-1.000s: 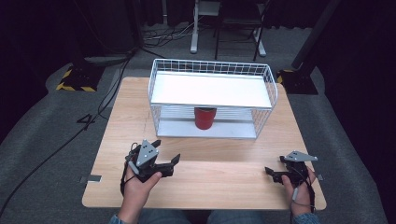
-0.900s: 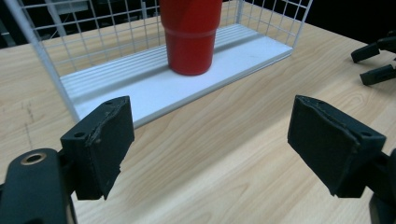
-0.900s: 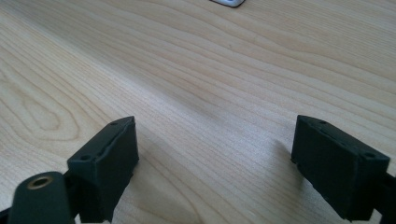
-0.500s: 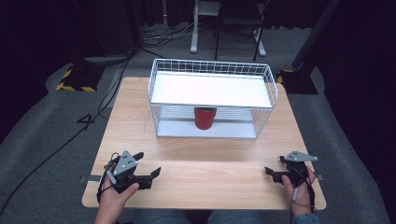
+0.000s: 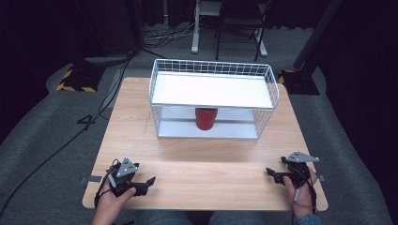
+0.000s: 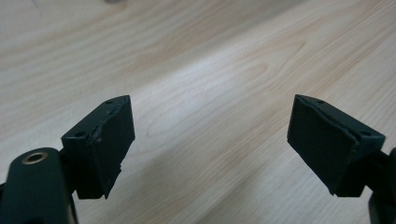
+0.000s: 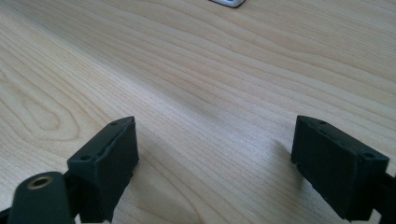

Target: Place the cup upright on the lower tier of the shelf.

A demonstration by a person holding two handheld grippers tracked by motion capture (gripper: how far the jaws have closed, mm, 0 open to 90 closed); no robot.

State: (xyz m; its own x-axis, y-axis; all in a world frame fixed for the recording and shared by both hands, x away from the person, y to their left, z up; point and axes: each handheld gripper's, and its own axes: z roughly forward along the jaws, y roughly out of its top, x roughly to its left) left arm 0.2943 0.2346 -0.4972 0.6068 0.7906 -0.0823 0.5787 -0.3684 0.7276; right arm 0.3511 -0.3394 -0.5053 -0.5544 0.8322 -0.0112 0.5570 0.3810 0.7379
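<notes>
My left gripper (image 5: 146,183) rests low on the wooden table (image 5: 211,157) near its front left edge, held in a hand, jaws pointing right. Seen from the left gripper view, it (image 6: 210,144) is open over bare wood with nothing between the jaws. My right gripper (image 5: 273,175) sits near the front right edge, jaws pointing left. From its own camera the right gripper (image 7: 215,154) is also open and empty. A red cup (image 5: 206,118) stands upright on the lower level of a white wire rack (image 5: 213,101) at the table's far middle.
The rack has a white top shelf (image 5: 211,89) and wire sides. A white corner of its base (image 7: 228,3) peeks in at the top of the right gripper view. Cables and chair legs (image 5: 225,37) lie on the dark floor beyond the table.
The left gripper has pulled back from the table's middle-left toward the front left edge and dropped lower. The right gripper has stayed put.
</notes>
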